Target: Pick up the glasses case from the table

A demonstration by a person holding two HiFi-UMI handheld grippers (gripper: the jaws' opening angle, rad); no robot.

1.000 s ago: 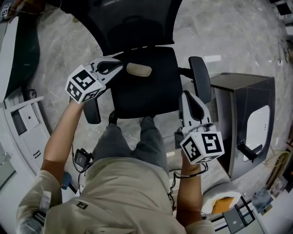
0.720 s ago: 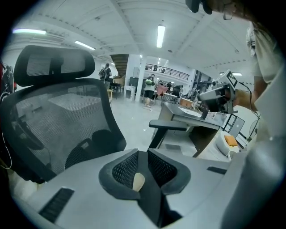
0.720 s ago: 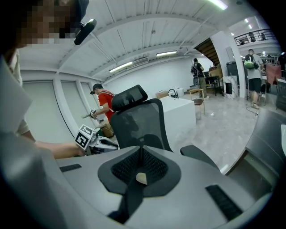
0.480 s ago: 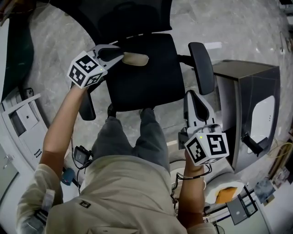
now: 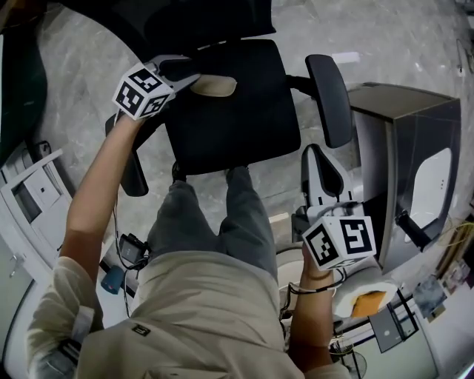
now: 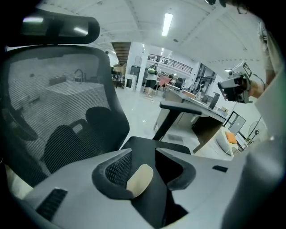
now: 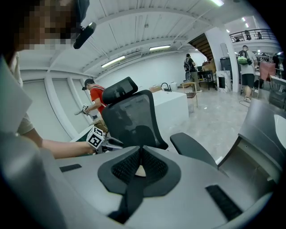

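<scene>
The left claw (image 6: pixel 143 155) has just been opening. It is now part-spread around the glasses case (image 6: pixel 140 180) on the chair seat (image 5: pixel 237 126), not yet gripping — probably ready to close. The right claw (image 7: pixel 140 154) is closed and empty.

Seat (image 5: pixel 244 133) open — armrests (image 5: pixel 329 100) flank it.

The glasses case (image 5: pixel 214 86) lies on the chair seat (image 5: pixel 237 129), up at its far left corner; the left gripper (image 5: pixel 191 72) reaches in from the left, jaws just now opening, the case between them; the backrest (image 5: pixel 200 22) rises behind the seat; one armrest (image 5: pixel 330 100) flanks it on the right; the right gripper (image 5: pixel 321 152) hangs just below that armrest, off the seat; a cabinet (image 5: pixel 404 133) stands further right; the person's knees (image 5: pixel 215 215) sit before the seat's near edge.
</scene>
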